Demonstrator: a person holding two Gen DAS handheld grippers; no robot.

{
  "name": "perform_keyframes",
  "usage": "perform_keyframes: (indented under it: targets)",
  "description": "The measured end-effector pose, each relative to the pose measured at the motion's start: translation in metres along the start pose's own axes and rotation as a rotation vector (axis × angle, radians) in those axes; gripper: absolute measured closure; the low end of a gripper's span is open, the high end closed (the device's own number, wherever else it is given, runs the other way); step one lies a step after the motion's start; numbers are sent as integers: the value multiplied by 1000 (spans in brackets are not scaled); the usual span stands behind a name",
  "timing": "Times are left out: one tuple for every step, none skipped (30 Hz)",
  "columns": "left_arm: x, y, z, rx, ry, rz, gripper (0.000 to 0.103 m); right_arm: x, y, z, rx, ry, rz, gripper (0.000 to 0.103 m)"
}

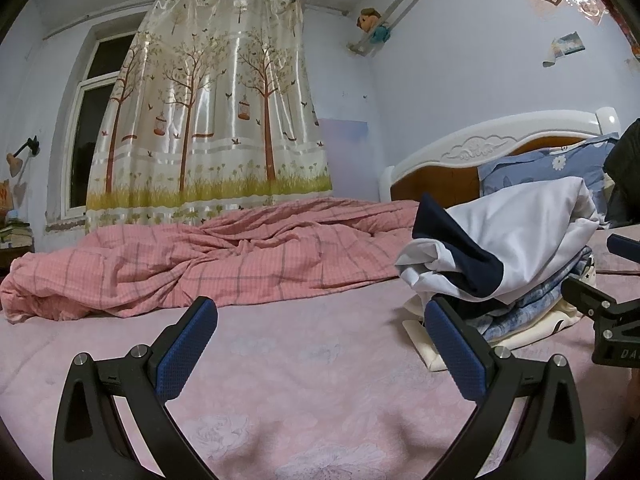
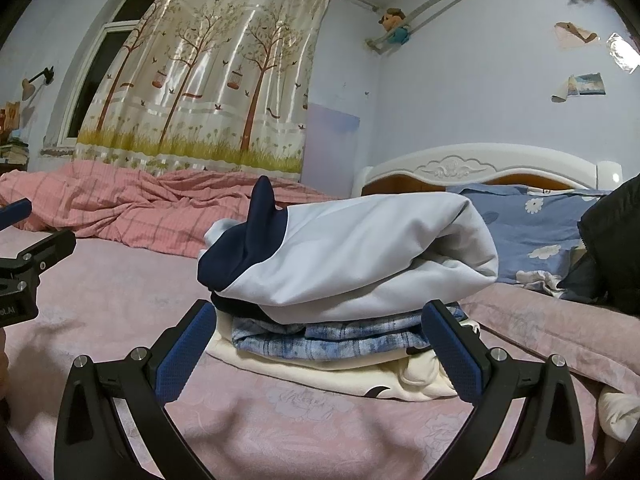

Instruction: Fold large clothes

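Stack done, both tools empty, next garment not yet picked.
White/navy top [image 2: 360, 256] lies folded on the pile [image 2: 328, 344] on the bed [image 2: 120, 304]. Right tool [image 2: 318, 346] spread wide, low, just before pile; left tool [image 1: 320, 344] spread wide, beside it. Next prob: fetch another piece.

Home bedroom; bed [image 1: 280, 360], headboard [image 1: 500, 140], curtained window [image 1: 208, 120]

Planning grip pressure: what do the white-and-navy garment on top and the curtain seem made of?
White-and-navy garment: probably smooth knit synthetic, matte, with soft rounded folds. Tree-print curtain: looks like satin-like polyester, with bright vertical glare streaks.
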State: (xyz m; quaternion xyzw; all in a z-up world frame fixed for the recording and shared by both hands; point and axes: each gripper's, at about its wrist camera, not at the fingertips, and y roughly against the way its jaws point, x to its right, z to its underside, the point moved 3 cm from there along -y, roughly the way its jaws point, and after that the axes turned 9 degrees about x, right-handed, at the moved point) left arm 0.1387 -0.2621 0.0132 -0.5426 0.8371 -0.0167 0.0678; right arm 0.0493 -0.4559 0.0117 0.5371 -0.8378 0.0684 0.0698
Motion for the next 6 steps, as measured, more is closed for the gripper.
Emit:
perform_keyframes:
  targets:
    - [0,0,1,-5,2,0,0,-1,0,0,-5,0,-1,0]
    - [-1,0,1,-8,6,-1,0,-2,-1,0,-10,-2,-3,0]
    - [-2,0,1,-11,9,-1,0,-2,0,1,-14,-4,-1,0]
    - [-2,-1,1,-14,12,-2,0,-2,-1,1,-19,-8,0,0]
    - [-3,-1,1,-16,13,-4,0,-2,-1,2,-26,-11,1,0]
    - [-4,-1,1,-19,16,-8,0,-3,-4,3,-41,-14,0,0]
